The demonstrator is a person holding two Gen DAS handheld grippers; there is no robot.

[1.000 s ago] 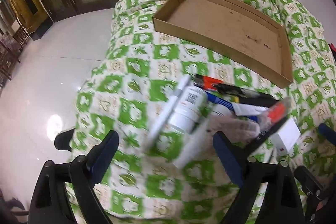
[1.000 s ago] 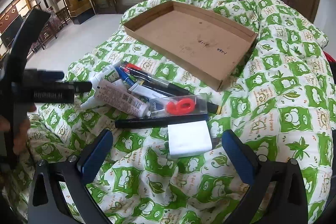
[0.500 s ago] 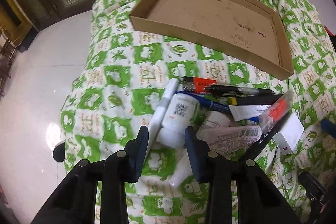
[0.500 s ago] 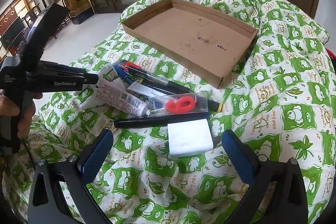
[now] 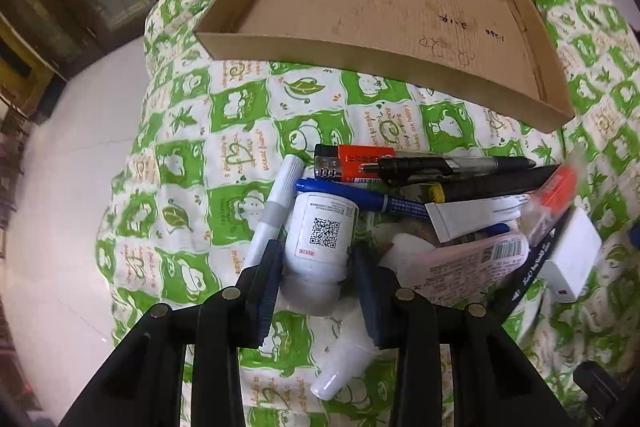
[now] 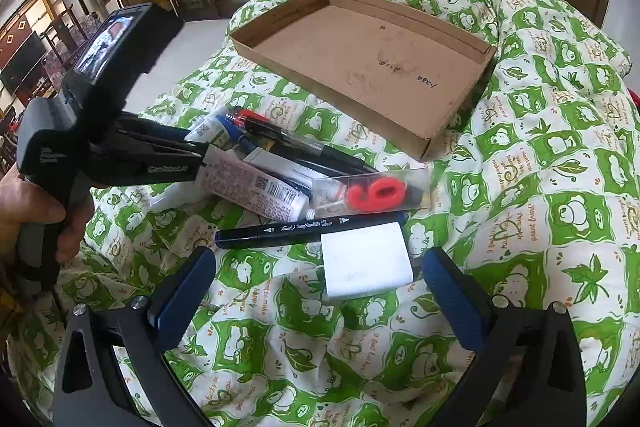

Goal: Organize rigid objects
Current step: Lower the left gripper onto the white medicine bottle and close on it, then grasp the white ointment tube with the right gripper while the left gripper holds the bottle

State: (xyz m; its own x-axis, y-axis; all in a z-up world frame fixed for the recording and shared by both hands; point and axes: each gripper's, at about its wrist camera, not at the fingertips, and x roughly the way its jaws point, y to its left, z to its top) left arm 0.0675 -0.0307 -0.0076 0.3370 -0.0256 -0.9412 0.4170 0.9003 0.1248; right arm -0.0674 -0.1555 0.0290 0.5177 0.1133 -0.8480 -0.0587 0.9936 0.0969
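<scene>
Left hand-held gripper: pads pinching the white pill bottle (QR label up), which lies at the near left edge of the clutter on the green quilt. Right hand-held gripper: fingers spread wide, holding nothing, hovering over the white block.

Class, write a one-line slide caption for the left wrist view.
Left gripper closed on a white QR-coded bottle amid pens and tubes, empty cardboard tray beyond.

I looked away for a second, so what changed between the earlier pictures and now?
The left gripper narrowed its jaws, dropped onto the pile and now clamps the white bottle. The right gripper stayed open above the white block; the cardboard tray remains empty.
</scene>
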